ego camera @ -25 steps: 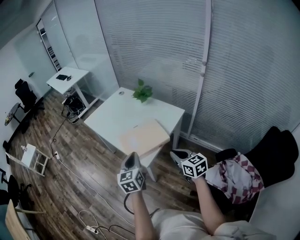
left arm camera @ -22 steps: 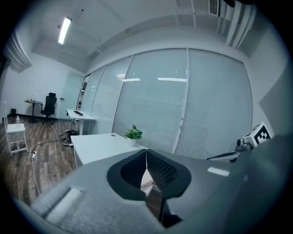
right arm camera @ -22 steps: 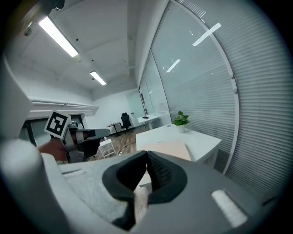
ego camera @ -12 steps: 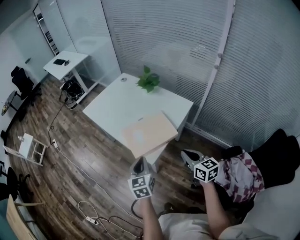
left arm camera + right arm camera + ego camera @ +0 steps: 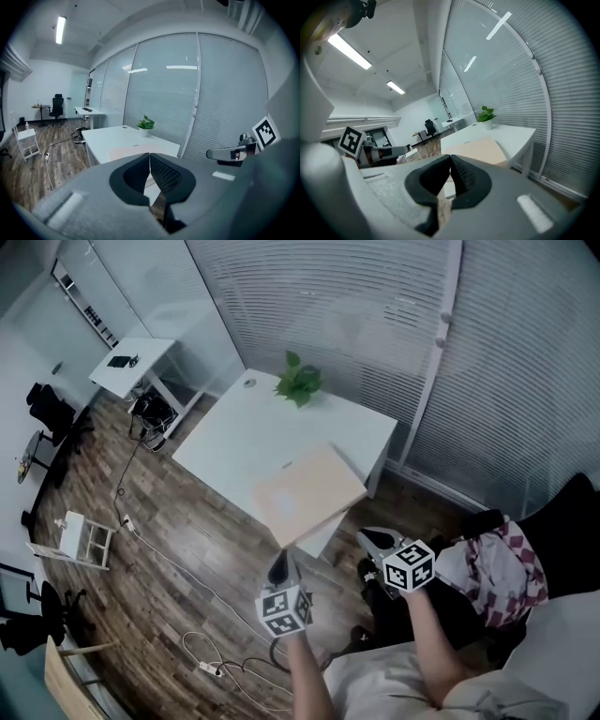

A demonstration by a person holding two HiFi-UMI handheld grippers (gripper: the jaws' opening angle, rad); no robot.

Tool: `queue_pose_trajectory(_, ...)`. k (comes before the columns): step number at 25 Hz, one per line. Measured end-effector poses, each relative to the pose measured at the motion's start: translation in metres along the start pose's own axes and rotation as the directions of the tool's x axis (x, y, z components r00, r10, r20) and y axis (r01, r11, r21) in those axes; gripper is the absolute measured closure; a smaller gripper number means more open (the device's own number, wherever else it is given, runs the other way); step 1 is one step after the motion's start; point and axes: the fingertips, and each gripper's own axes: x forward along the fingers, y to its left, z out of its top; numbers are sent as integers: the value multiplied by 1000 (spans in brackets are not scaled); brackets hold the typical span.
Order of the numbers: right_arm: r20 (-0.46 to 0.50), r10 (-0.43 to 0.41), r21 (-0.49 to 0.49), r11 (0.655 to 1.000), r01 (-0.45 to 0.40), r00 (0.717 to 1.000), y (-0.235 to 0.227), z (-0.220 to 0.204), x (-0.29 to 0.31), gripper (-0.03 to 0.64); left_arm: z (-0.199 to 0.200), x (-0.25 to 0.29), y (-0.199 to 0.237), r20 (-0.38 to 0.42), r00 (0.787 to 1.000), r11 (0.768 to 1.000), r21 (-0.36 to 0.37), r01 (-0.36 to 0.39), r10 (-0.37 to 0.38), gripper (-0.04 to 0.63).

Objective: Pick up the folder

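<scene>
Left gripper (image 5: 278, 570) and right gripper (image 5: 367, 538) have sunk lower, short of the table (image 5: 234, 437) bearing the folder (image 5: 309, 493). Ceiling lights (image 5: 59, 29) show only in the gripper views. Both pairs of jaws are pressed together, empty.

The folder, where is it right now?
Near the middle of the head view, the tan folder lies flat on the near corner of the white table, the potted plant at the far edge beyond it.

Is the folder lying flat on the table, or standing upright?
Lying flat: the folder rests with its broad face on the white table.
</scene>
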Motion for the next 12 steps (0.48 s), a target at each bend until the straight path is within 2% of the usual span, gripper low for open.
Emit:
queue_pose_trajectory(6, -6, 54, -68, 996, -54, 999, -8, 35, 49, 615, 19, 21, 44, 36, 993, 994, -14, -111, 112, 586)
queue_pose_trajectory(12, 8, 58, -95, 994, -57, 998, -48, 90, 89, 615, 62, 73, 75, 65, 985, 986, -46, -158, 161, 586)
